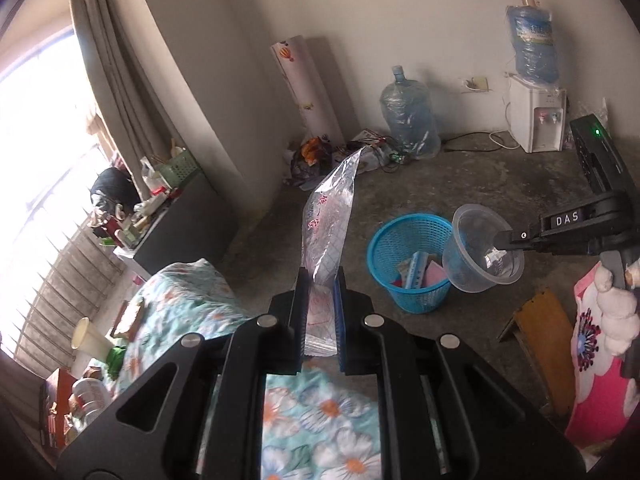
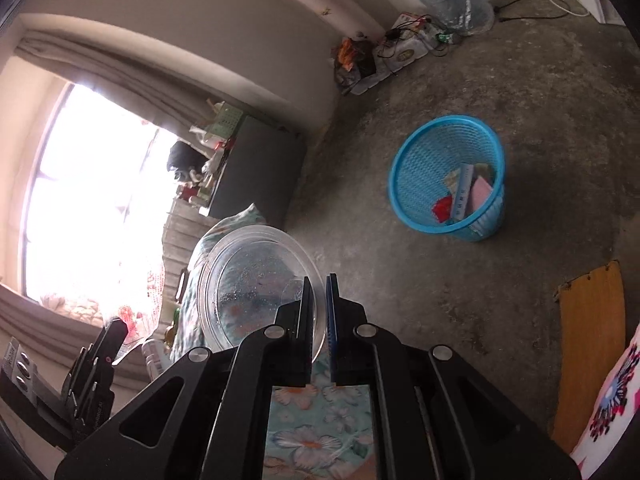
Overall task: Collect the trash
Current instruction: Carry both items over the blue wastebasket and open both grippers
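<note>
Crinkly clear plastic bag [image 1: 330,220] pinched in left claw [image 1: 320,312]; round transparent tub [image 2: 260,280] clamped by right claw [image 2: 319,320].

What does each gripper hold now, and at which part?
The left gripper pinches the clear plastic bag at its lower end; the right gripper clamps the clear plastic container at its rim.

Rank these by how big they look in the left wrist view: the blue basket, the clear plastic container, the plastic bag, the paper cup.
1. plastic bag, though it is nearest the camera, so its lead is unsure
2. blue basket
3. clear plastic container, slightly smaller than the basket
4. paper cup
</note>
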Action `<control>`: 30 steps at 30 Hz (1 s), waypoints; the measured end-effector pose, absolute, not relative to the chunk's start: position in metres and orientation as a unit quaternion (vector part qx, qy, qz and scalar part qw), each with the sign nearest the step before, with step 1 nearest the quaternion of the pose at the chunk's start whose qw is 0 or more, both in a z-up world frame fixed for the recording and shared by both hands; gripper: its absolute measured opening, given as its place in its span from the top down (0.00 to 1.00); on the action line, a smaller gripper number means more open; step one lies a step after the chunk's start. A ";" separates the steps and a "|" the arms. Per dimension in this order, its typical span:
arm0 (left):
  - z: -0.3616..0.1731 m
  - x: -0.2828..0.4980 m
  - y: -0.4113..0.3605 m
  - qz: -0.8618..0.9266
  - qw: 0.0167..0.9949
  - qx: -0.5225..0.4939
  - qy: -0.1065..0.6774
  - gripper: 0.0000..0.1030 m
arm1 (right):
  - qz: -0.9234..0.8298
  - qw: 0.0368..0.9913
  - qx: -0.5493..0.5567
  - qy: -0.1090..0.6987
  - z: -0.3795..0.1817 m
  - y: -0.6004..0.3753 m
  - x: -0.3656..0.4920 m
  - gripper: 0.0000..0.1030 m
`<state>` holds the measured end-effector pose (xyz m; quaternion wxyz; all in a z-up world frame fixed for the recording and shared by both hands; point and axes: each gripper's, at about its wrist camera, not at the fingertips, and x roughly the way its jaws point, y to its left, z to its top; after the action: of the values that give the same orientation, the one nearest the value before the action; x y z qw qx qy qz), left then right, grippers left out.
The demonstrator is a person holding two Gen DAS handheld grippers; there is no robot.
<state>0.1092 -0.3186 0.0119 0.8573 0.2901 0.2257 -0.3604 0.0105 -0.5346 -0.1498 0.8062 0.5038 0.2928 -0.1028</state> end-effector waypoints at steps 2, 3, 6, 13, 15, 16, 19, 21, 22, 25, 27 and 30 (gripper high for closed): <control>0.007 0.112 -0.331 -0.368 0.852 0.292 0.233 0.90 | -0.113 0.803 0.508 0.289 -0.156 -0.542 0.004 0.94; 0.004 0.114 -0.338 -0.372 0.848 0.293 0.237 0.90 | -0.123 0.803 0.508 0.288 -0.159 -0.547 0.001 0.94; -0.003 0.122 -0.356 -0.379 0.840 0.294 0.253 0.90 | -0.151 0.801 0.505 0.285 -0.166 -0.560 -0.007 0.94; -0.028 0.166 -0.415 -0.421 0.808 0.257 0.322 0.90 | -0.226 0.778 0.516 0.278 -0.190 -0.601 -0.008 0.94; -0.042 0.187 -0.436 -0.432 0.793 0.241 0.356 0.90 | -0.235 0.769 0.523 0.283 -0.203 -0.613 0.006 0.94; -0.049 0.198 -0.447 -0.437 0.784 0.230 0.376 0.90 | -0.238 0.765 0.525 0.287 -0.209 -0.619 0.014 0.94; -0.083 0.240 -0.483 -0.453 0.741 0.179 0.463 0.90 | -0.255 0.754 0.524 0.303 -0.230 -0.640 0.042 0.94; -0.102 0.262 -0.501 -0.456 0.723 0.149 0.497 0.90 | -0.259 0.745 0.527 0.315 -0.251 -0.657 0.067 0.93; -0.111 0.272 -0.511 -0.460 0.714 0.134 0.511 0.89 | -0.259 0.742 0.528 0.322 -0.261 -0.665 0.079 0.93; -0.135 0.299 -0.528 -0.420 0.740 0.116 0.512 0.57 | -0.289 0.726 0.512 0.356 -0.298 -0.685 0.108 0.58; -0.149 0.310 -0.531 -0.388 0.756 0.112 0.515 0.46 | -0.308 0.708 0.508 0.381 -0.318 -0.689 0.114 0.43; -0.159 0.321 -0.521 -0.361 0.756 0.085 0.539 0.46 | -0.309 0.703 0.515 0.381 -0.325 -0.684 0.104 0.43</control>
<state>0.3206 -0.5215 -0.1594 0.7563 0.0845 0.5393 -0.3606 0.1037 -0.6845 -0.3253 0.7029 0.5151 0.3807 -0.3093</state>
